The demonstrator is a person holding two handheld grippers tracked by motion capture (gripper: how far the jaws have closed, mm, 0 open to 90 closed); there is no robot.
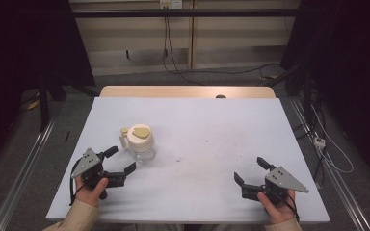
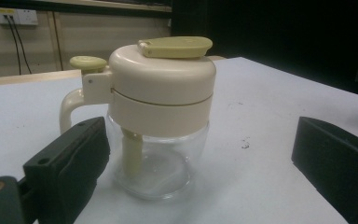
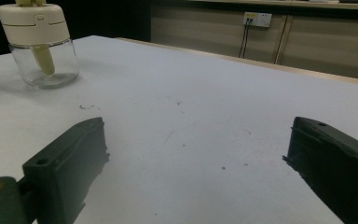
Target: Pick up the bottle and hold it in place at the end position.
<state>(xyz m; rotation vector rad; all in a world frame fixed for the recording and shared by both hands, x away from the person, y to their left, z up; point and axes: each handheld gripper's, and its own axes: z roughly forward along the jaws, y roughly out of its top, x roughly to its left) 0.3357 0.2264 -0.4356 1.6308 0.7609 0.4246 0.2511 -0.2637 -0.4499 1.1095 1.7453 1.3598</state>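
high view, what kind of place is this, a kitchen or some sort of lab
Most likely a lab or recording workspace, not a kitchen: a bare white table holding just one glass jar, loose cables across the floor, and metal rails beside the table.

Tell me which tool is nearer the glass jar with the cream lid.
Left. The left tool sits open just short of the glass jar, jaws facing it. The right tool rests open far across the table.

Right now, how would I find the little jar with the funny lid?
Look at the pale table, then its left half, just ahead of the left gripper. The jar has a clear glass bottom, a cream lid with a handle, and a yellow-green flap on top.
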